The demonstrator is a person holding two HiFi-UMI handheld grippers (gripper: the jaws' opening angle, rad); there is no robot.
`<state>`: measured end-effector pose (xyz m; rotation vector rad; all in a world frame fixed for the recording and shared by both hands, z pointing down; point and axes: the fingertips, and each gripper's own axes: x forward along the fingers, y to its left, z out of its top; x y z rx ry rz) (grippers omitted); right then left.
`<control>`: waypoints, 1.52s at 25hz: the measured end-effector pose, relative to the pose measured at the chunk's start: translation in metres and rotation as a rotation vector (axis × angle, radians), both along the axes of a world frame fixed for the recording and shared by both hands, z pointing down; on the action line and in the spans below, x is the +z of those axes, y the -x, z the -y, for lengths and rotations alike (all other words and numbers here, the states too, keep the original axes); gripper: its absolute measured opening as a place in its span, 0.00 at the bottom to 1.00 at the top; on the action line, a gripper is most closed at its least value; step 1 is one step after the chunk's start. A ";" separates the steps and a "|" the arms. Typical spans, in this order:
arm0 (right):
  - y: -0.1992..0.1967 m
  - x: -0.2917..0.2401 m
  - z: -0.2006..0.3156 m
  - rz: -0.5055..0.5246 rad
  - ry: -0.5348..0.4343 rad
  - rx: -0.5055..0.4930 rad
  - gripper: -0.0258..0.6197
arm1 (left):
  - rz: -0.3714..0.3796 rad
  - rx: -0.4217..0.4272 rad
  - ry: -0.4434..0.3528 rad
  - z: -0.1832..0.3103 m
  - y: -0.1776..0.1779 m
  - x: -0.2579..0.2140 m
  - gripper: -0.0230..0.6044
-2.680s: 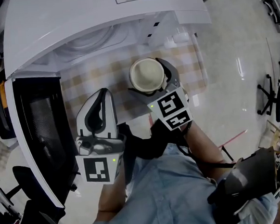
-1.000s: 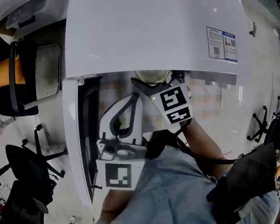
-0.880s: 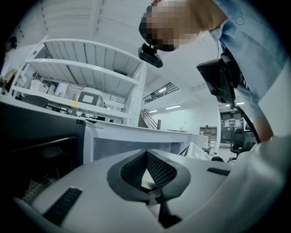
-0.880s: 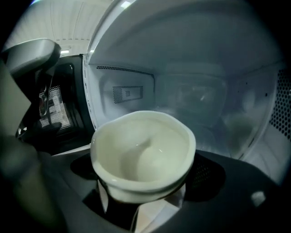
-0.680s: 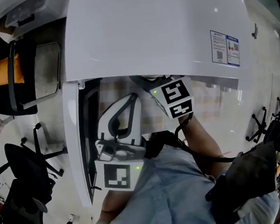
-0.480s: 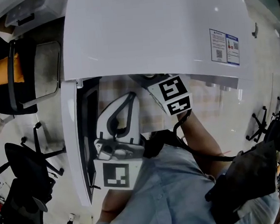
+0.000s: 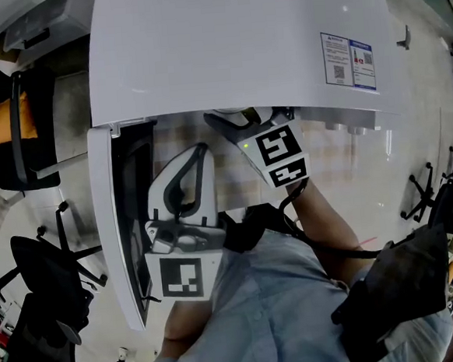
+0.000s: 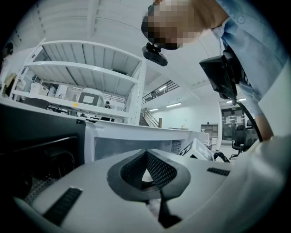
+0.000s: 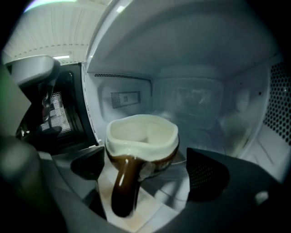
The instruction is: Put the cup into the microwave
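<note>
A cup [image 9: 142, 136] with a cream rim and a brown body hangs at the mouth of the white microwave [image 7: 232, 51], its handle towards me. My right gripper [image 9: 145, 157] is shut on the cup, one dark pad close at each side. Behind the cup lie the cavity [image 9: 200, 100] and the glass turntable [image 9: 184, 158]. In the head view only a cream sliver of the cup [image 7: 241, 117] shows under the microwave's top edge, ahead of the right marker cube [image 7: 279, 156]. My left gripper [image 7: 197, 151] is shut and empty beside the open door [image 7: 124, 223], its jaws [image 8: 146, 154] together.
The checkered cloth [image 7: 334, 160] covers the table in front of the microwave. The open door [image 9: 68, 113] stands at the left of the cavity. Office chairs [image 7: 39, 277] stand on the floor at the left, and another chair [image 7: 446, 190] at the far right.
The right gripper has carried the cup forward from above the cloth, under the microwave's top edge and into its opening. The left gripper stays shut near the door.
</note>
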<state>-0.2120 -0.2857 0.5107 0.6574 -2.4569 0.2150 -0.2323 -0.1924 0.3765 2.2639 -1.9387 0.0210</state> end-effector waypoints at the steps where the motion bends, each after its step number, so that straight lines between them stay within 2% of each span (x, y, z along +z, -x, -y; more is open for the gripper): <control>1: -0.005 -0.003 -0.003 0.003 -0.001 0.004 0.86 | 0.006 0.003 0.003 -0.001 -0.002 0.000 0.04; 7: -0.040 -0.013 -0.038 0.034 0.052 0.018 0.86 | 0.036 0.007 0.011 -0.006 -0.013 0.001 0.04; 11: -0.054 -0.037 -0.065 0.123 0.055 0.045 0.83 | 0.038 -0.004 0.029 -0.011 -0.019 0.004 0.04; 12: -0.055 -0.046 -0.070 0.154 0.037 0.055 0.76 | 0.038 -0.006 0.034 -0.011 -0.019 0.004 0.04; 13: -0.055 -0.056 -0.073 0.187 0.013 0.061 0.63 | 0.038 -0.009 0.038 -0.012 -0.019 0.004 0.04; 15: -0.053 -0.067 -0.080 0.233 -0.029 0.073 0.24 | 0.041 -0.011 0.047 -0.012 -0.020 0.006 0.04; 16: -0.052 -0.067 -0.081 0.242 -0.026 0.089 0.07 | 0.044 -0.008 0.052 -0.011 -0.020 0.008 0.04; 17: -0.051 -0.064 -0.083 0.245 -0.008 0.110 0.04 | 0.049 -0.003 0.056 -0.009 -0.021 0.010 0.04; 20: -0.046 -0.049 -0.082 0.236 0.045 0.164 0.04 | 0.069 0.019 0.064 -0.001 -0.021 0.019 0.04; 25: -0.038 -0.023 -0.071 0.207 0.082 0.208 0.04 | 0.076 0.053 0.080 0.015 -0.021 0.045 0.04; 30: -0.028 -0.010 -0.058 0.201 0.085 0.214 0.04 | 0.091 0.086 0.125 0.030 -0.022 0.072 0.04; 38: -0.014 -0.007 -0.035 0.192 0.070 0.195 0.04 | 0.054 0.110 0.120 0.056 -0.023 0.082 0.04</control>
